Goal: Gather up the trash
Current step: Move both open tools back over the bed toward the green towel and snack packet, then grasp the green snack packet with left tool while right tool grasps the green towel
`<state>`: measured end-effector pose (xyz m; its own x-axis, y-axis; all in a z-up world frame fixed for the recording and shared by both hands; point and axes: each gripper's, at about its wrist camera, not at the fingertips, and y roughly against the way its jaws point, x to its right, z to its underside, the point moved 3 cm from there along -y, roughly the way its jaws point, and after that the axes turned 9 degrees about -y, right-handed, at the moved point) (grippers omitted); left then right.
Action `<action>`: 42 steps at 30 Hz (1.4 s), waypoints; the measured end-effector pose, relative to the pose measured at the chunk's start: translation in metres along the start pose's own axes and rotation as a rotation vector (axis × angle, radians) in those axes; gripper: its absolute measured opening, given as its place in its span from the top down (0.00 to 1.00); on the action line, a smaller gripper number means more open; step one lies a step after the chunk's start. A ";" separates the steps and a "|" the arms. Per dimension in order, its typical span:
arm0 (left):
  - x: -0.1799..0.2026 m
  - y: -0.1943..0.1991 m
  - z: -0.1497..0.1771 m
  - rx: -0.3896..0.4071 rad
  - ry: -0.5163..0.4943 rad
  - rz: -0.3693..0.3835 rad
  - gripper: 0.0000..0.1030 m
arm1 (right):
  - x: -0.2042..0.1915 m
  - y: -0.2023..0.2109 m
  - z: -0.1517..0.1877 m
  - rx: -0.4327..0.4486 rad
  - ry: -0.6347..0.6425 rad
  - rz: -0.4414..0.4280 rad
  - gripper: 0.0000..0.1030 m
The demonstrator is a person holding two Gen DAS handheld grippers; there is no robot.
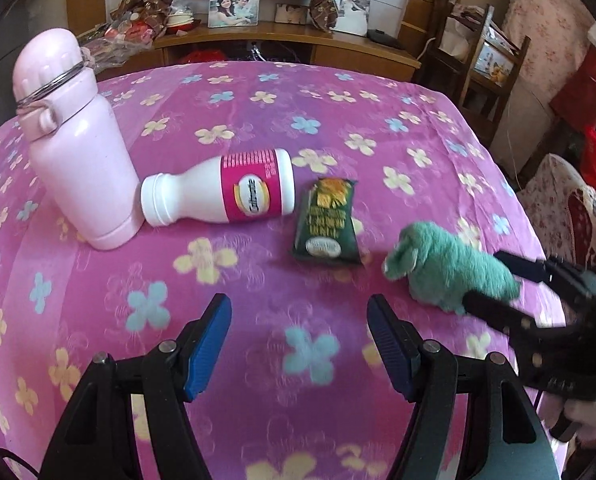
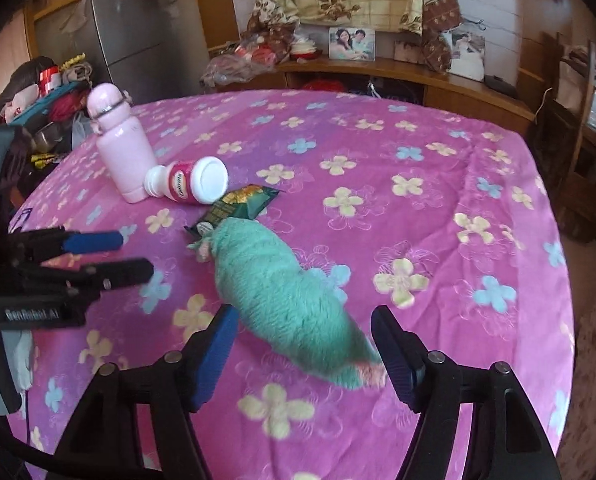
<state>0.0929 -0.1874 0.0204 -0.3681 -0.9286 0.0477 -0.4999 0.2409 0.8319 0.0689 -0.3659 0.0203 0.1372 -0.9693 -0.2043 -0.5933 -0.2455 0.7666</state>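
- Right gripper (image 2: 304, 350): jaws spread wide, nothing clamped; the green fuzzy sock (image 2: 285, 300) lies on the cloth between the two fingers, its near end close to the right pad, contact not clear.
- Left gripper (image 1: 300, 344): jaws spread wide, empty, over bare cloth near the table's 6 o'clock edge in the left wrist view.
- Green fuzzy sock: stretched from the right gripper's fingers toward 11 o'clock, its far end touching or overlapping the snack packet (image 2: 237, 204). In the left wrist view it sits at 4 o'clock from the packet.
- Snack packet: dark green with yellow print, flat on the cloth, just beside the base of the white bottle (image 1: 221, 190), at that bottle's 3 o'clock in the left wrist view.
- White bottle: on its side, pink label, cap end touching or nearly touching the pink flask (image 1: 77, 148).
- Pink flask: upright, at 9 o'clock from the white bottle in the left wrist view.
- Tablecloth (image 1: 338, 128): pink with flower print, covering the table.
- Sideboard (image 2: 438, 76): beyond the table at 12 o'clock, bearing framed photographs.
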 end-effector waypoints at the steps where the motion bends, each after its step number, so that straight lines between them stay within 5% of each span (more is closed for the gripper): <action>1: -0.001 -0.002 -0.003 0.002 0.007 -0.006 0.31 | 0.001 -0.002 0.000 0.008 -0.004 -0.016 0.30; 2: -0.001 -0.006 -0.007 0.002 0.015 -0.015 0.31 | 0.001 -0.002 0.000 0.018 -0.005 -0.028 0.30; 4: -0.002 -0.009 -0.013 0.007 0.027 -0.026 0.31 | -0.002 -0.001 0.002 0.035 0.005 -0.043 0.53; 9: -0.004 -0.013 -0.020 0.017 0.059 -0.053 0.31 | 0.003 0.010 -0.003 0.077 -0.075 -0.020 0.65; 15: 0.006 -0.024 -0.026 0.023 0.049 -0.096 0.31 | 0.034 0.025 -0.002 0.159 -0.230 0.087 0.66; 28: 0.021 -0.060 -0.039 0.008 0.052 -0.184 0.32 | 0.048 0.023 0.009 0.148 -0.283 0.035 0.66; 31: 0.023 -0.060 -0.038 0.024 0.047 -0.172 0.58 | 0.048 0.021 0.011 0.149 -0.293 0.033 0.66; 37: 0.027 -0.046 -0.027 0.029 0.015 -0.129 0.74 | 0.046 0.023 0.014 0.136 -0.301 0.029 0.66; 42: 0.029 -0.017 -0.001 0.037 -0.004 -0.106 0.77 | 0.037 0.039 0.026 0.134 -0.313 0.001 0.67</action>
<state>0.0918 -0.2185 0.0082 -0.3142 -0.9484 -0.0419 -0.5653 0.1514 0.8109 0.0301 -0.4114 0.0267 -0.1008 -0.9125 -0.3965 -0.6951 -0.2205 0.6843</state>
